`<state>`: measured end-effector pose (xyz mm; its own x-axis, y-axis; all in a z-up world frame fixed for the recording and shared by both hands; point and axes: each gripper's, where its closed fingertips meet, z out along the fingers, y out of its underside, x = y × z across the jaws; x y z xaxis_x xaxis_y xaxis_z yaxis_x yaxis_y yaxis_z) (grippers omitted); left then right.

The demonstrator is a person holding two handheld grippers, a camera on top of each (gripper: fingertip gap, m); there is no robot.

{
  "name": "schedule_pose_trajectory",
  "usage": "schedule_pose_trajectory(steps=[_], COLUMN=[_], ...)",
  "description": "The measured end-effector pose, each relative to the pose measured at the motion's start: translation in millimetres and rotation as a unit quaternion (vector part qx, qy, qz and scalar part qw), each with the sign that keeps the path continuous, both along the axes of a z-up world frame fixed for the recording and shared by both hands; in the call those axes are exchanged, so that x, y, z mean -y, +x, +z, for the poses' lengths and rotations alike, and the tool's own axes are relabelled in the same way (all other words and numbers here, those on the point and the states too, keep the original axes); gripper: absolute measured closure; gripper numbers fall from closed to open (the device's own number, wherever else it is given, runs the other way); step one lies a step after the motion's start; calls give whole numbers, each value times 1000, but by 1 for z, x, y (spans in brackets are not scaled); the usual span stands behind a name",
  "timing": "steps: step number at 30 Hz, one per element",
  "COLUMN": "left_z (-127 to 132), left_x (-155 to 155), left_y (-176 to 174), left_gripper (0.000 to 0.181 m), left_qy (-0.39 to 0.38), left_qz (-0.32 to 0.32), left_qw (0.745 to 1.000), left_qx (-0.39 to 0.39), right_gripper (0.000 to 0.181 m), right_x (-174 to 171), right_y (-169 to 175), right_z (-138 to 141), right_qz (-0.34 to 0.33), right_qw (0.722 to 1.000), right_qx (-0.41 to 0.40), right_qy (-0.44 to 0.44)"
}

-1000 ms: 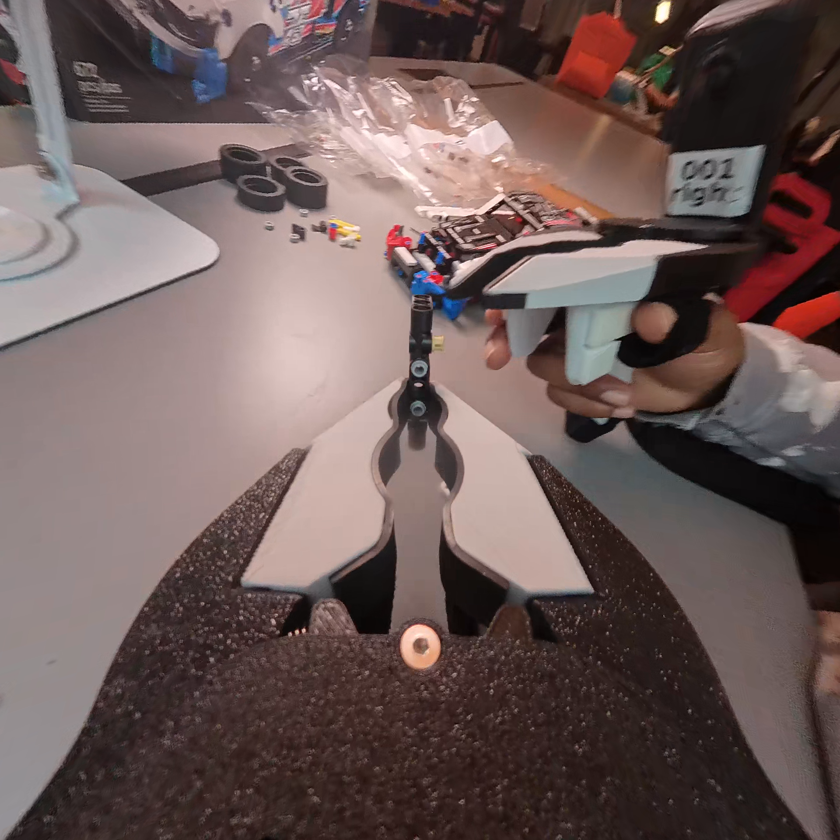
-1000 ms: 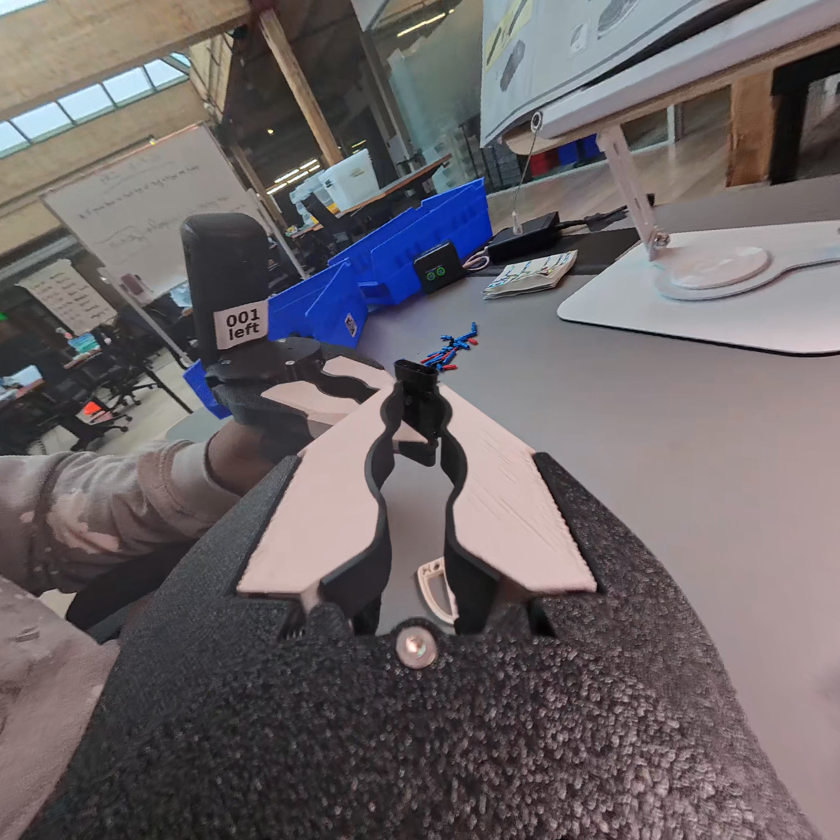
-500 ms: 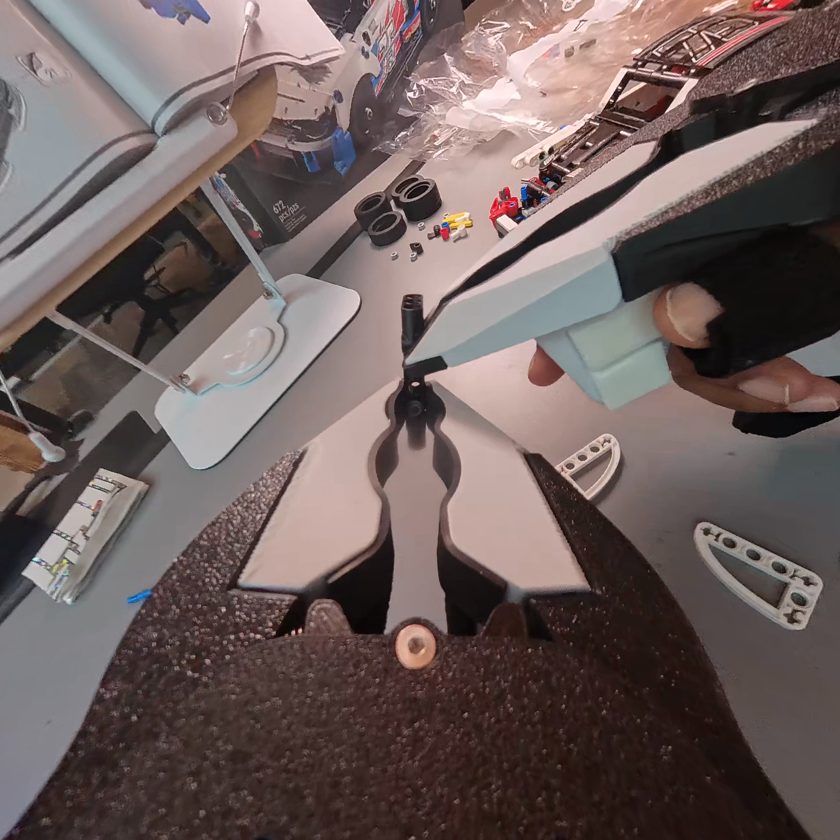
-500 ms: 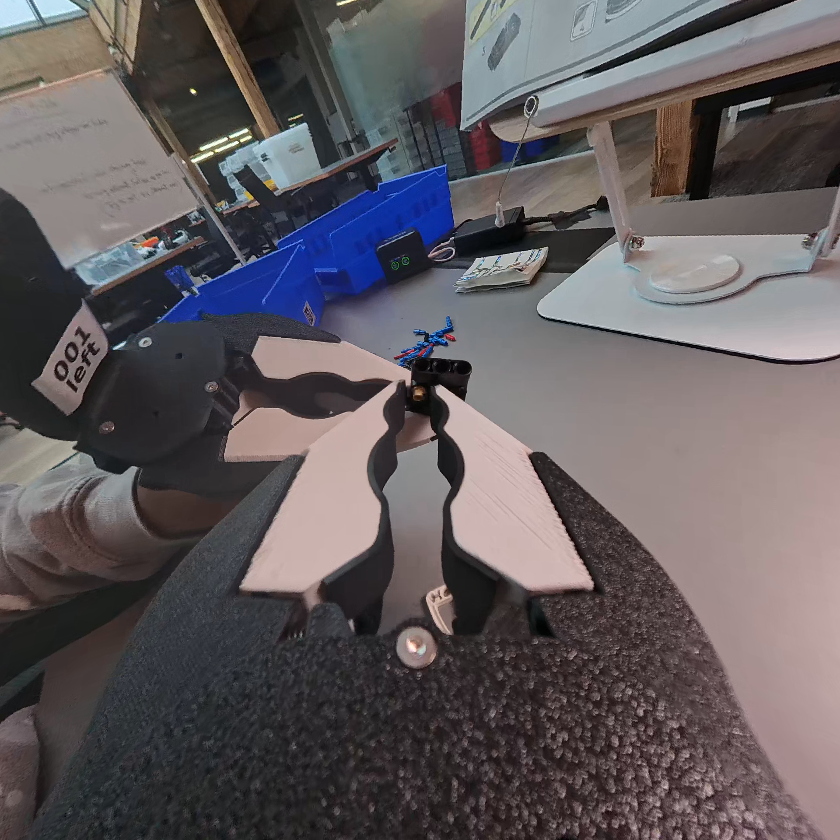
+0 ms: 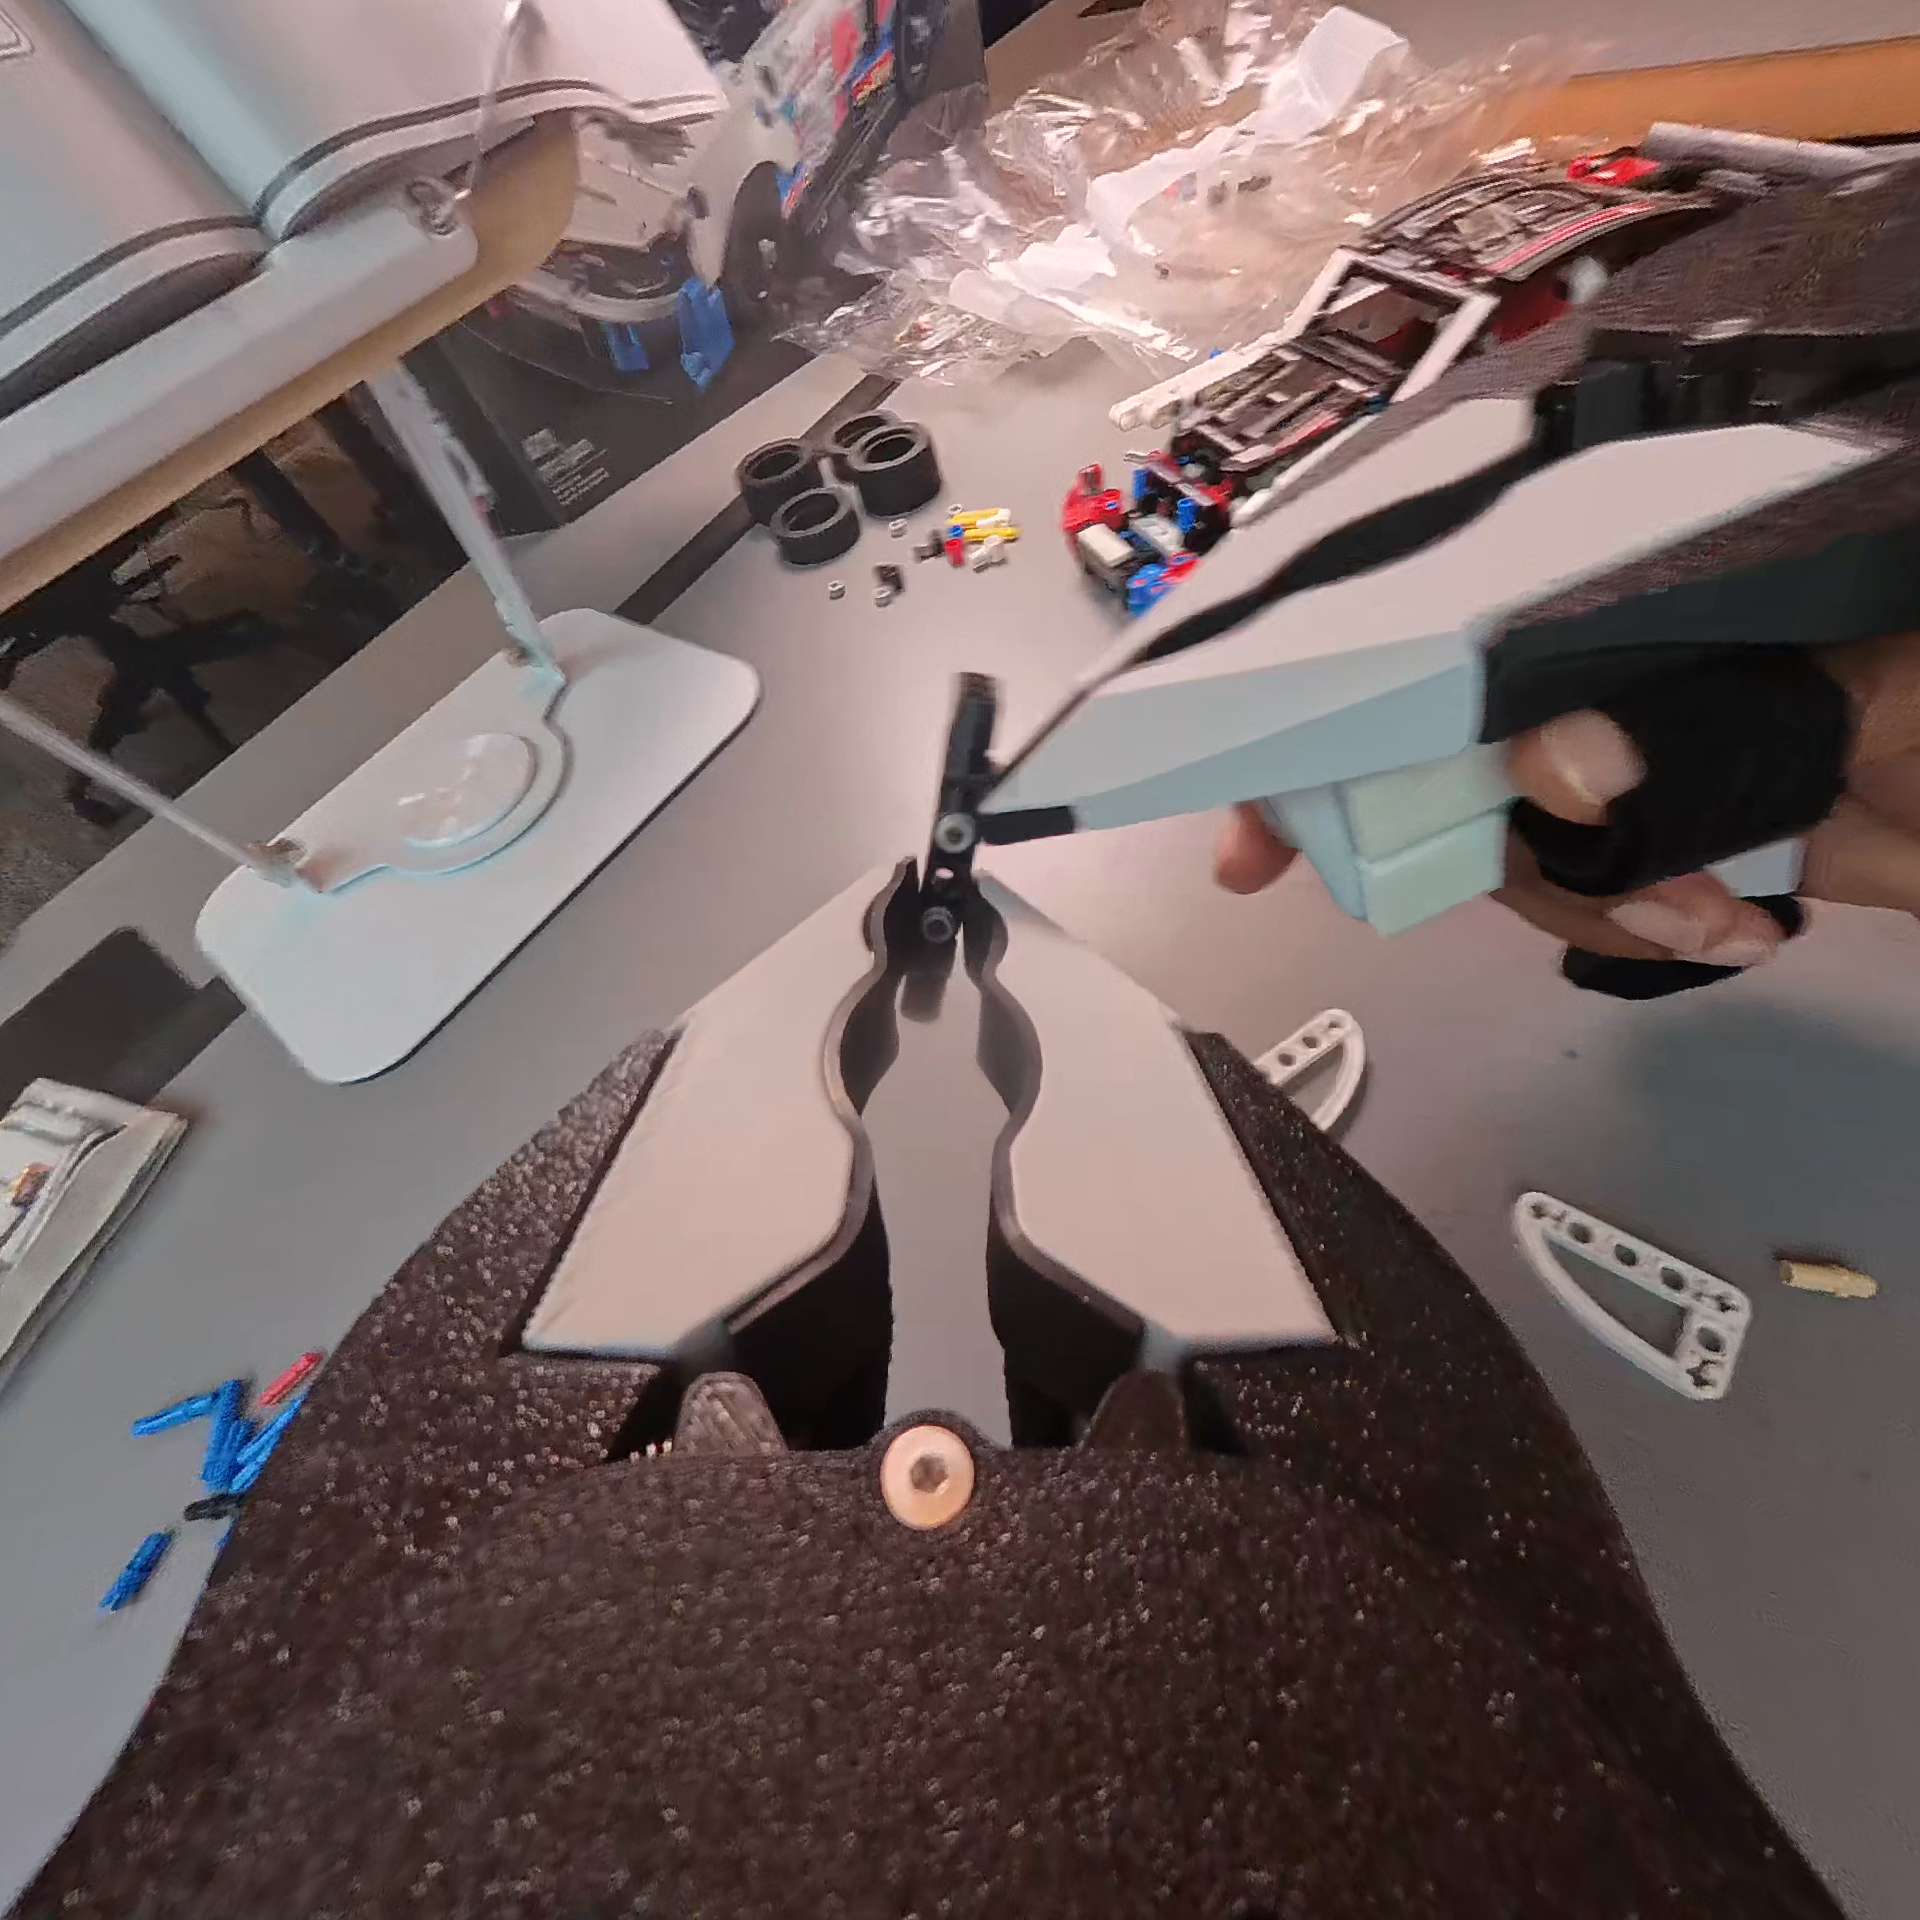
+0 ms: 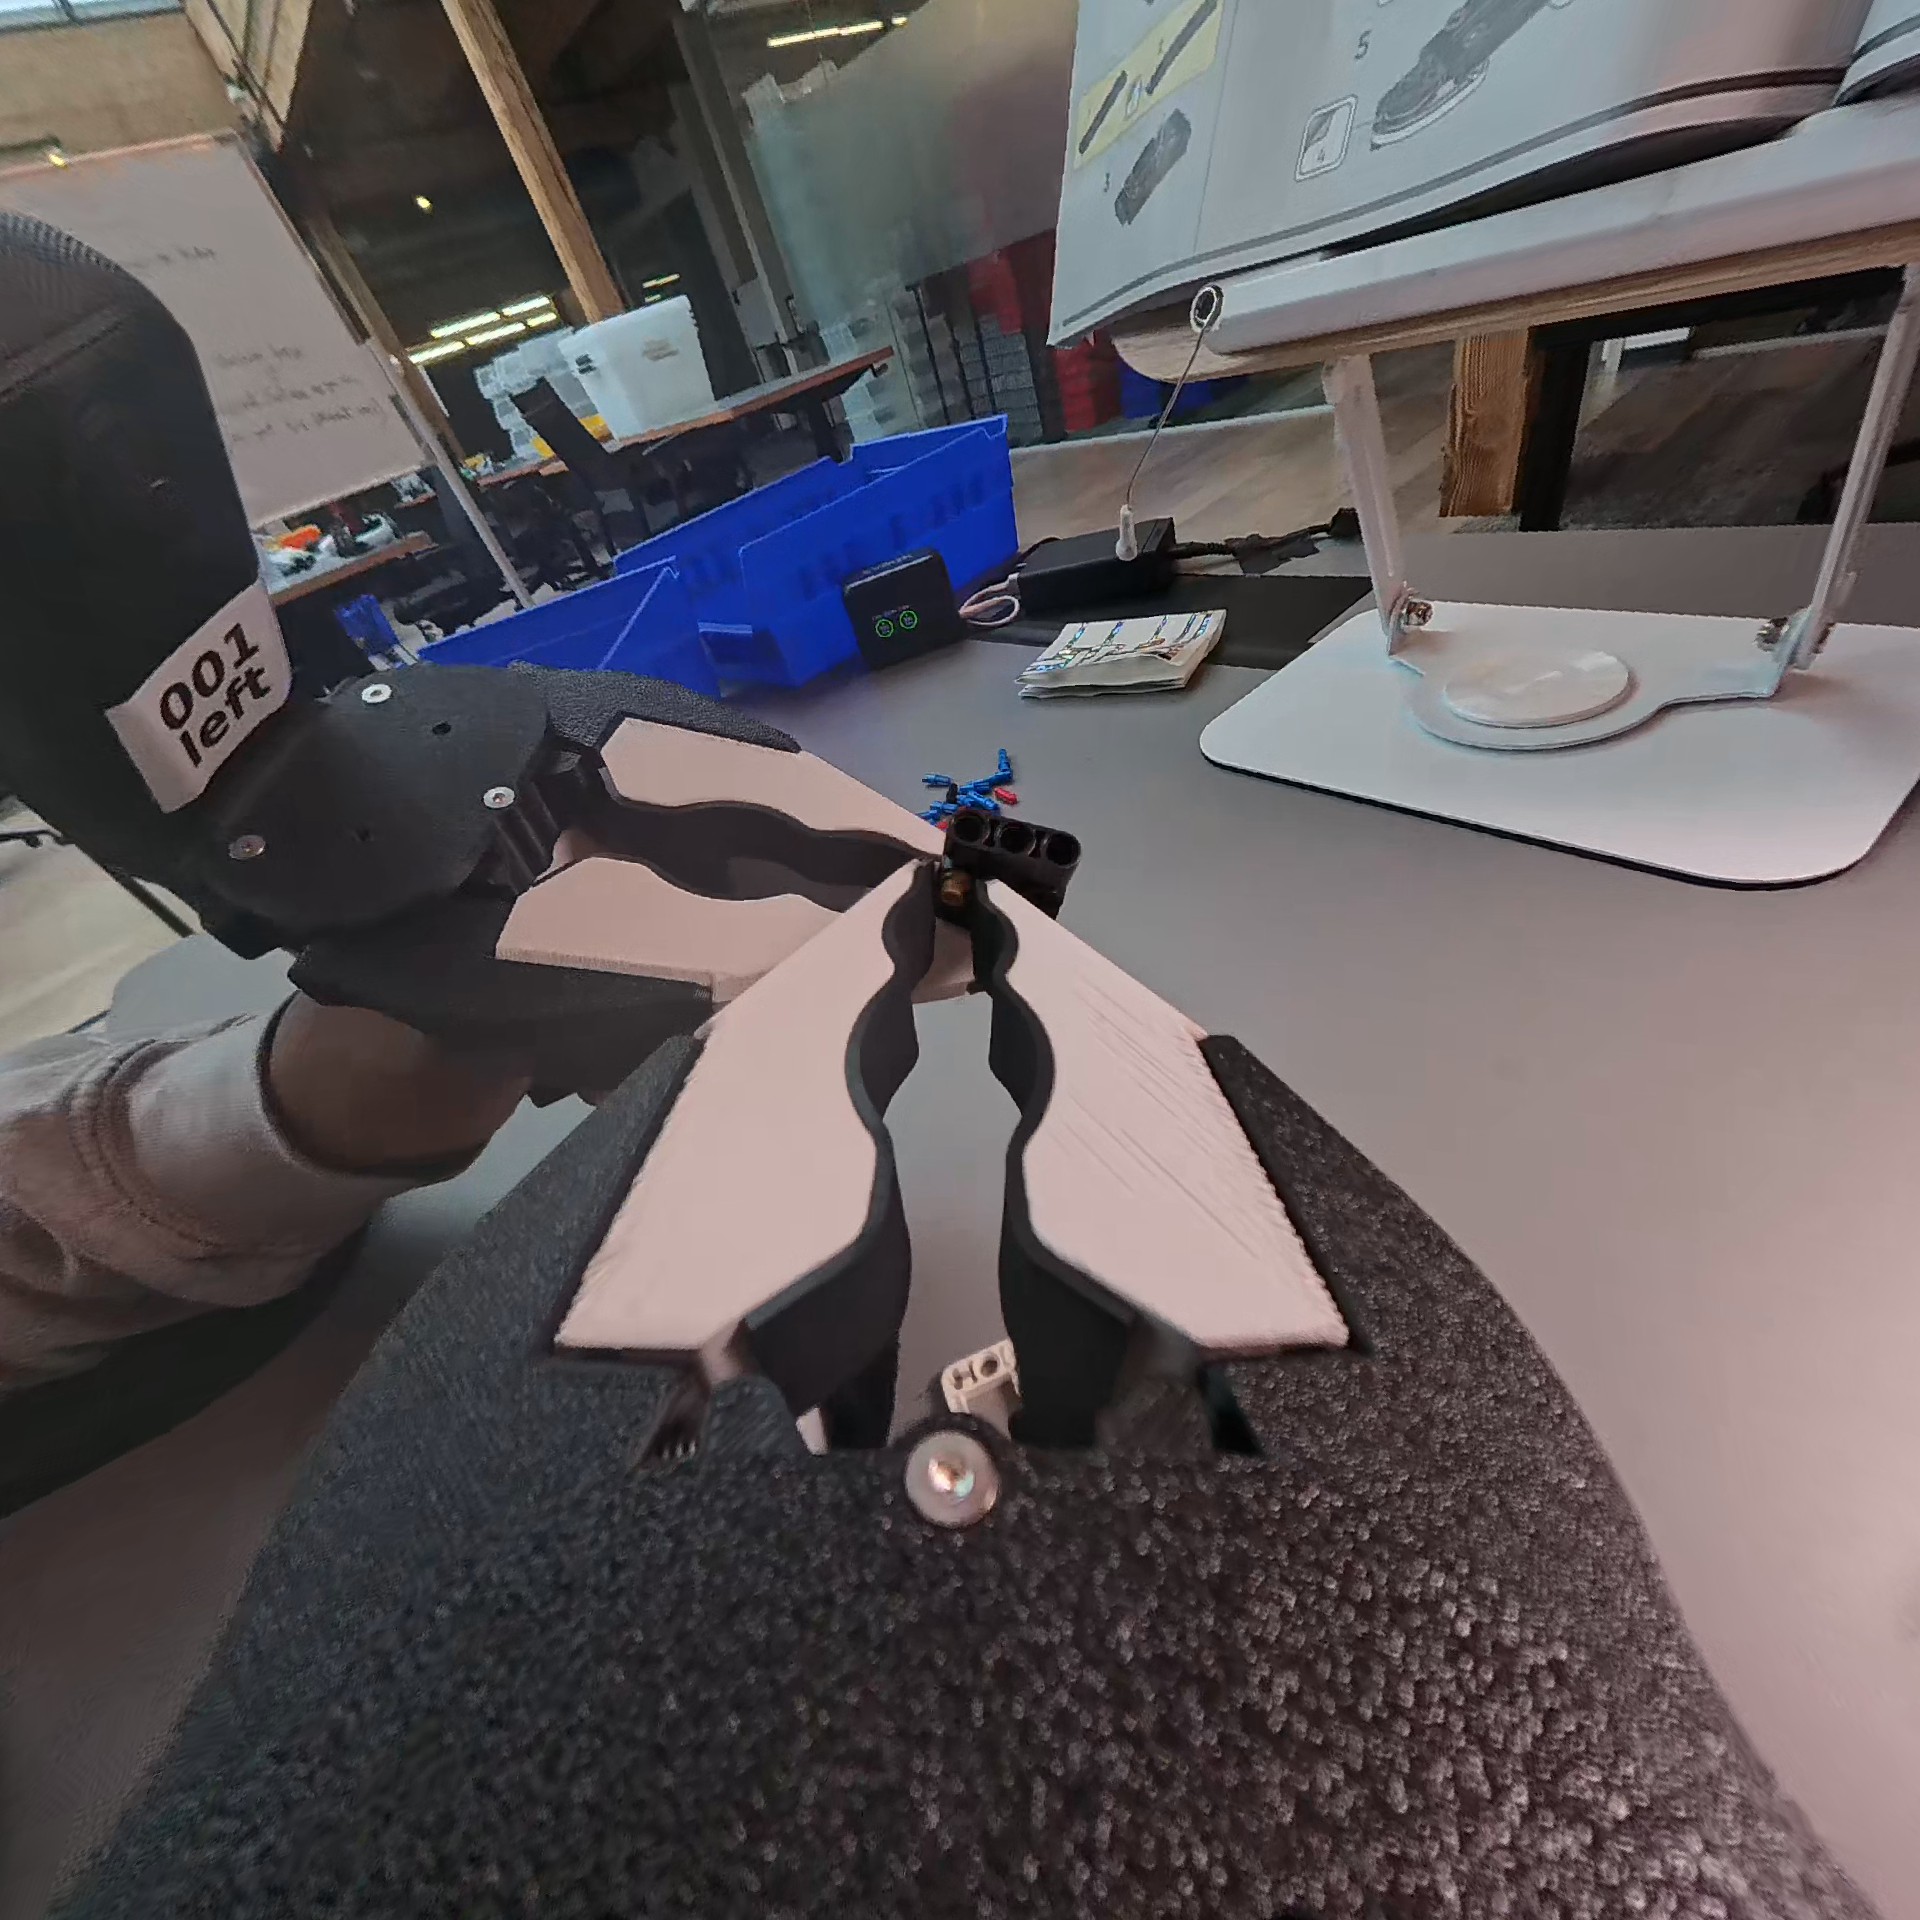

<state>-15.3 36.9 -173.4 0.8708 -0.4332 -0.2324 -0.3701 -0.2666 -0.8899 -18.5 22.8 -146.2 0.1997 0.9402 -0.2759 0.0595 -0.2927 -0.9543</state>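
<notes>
black plastic beam point(image 5: 961, 790), stiff and light, is pinched at its lower end by the closed left hand-held gripper point(image 5: 940, 914), while the right hand-held gripper point(image 6: 961, 904), closed, nips a small pin point(image 6: 952, 886) against it.

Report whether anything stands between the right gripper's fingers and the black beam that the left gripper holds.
Only the tan pin. The right gripper pinches it, and it appears to meet the side of the black beam, which the left gripper clamps. Nothing else visible lies between them.
</notes>
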Motion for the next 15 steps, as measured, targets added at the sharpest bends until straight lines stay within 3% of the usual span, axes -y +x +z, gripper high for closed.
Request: schedule_pose_trajectory(steps=[2,4,5,12,15], left_z=[9,19,20,4,-1], left_x=[-10,-7,-4,0,1], left_y=[-40,-69,-73,-46,-30], left_gripper=[176,178,177,176,176], left_qy=[20,0,2,1,6], left_qz=[62,73,72,40,27], left_qw=[998,996,997,999,999], left_qx=[-20,43,39,-6,-32], right_gripper=[181,181,181,180,167], right_x=[2,4,5,4,7], right_y=[4,12,13,-2,-4], right_z=[-5,-8,-7,-2,-3], right_qz=[-5,-10,-8,19,29], right_qw=[1000,1000,1000,1000,999], right_qx=[11,15,13,-4,-7], right_qy=[12,21,22,-21,-32])
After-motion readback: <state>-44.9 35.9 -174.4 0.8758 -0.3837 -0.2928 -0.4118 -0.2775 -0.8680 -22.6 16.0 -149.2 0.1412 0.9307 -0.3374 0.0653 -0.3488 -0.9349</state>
